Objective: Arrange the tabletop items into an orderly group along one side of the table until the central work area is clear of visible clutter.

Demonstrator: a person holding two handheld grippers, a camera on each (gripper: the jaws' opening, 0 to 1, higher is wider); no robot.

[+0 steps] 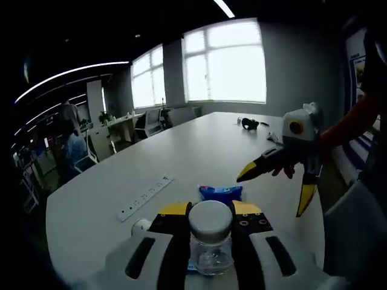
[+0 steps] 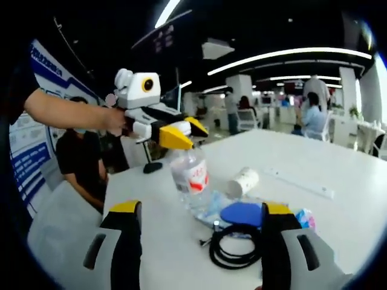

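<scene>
Two grippers working: left gripper (image 1: 210, 225) clamping bottle (image 1: 210, 238) upright above table (image 1: 199, 145), right gripper (image 2: 198, 225) hanging open over black cable (image 2: 233, 244). Best bet probably keeping bottle vertical, lowering slowly beside paper cup (image 2: 242, 180), avoiding blue packet (image 1: 221, 193).

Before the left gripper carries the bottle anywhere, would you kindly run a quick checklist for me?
1. Left gripper shut on the bottle: ok, jaws flank it just under the white cap.
2. Bottle upright: ok.
3. Right gripper open and free: ok, nothing between its jaws.
4. Cable, paper cup and blue packet near the bottle: not ok, clutter close by.
5. Bottle lifted off the table: cannot tell.
</scene>
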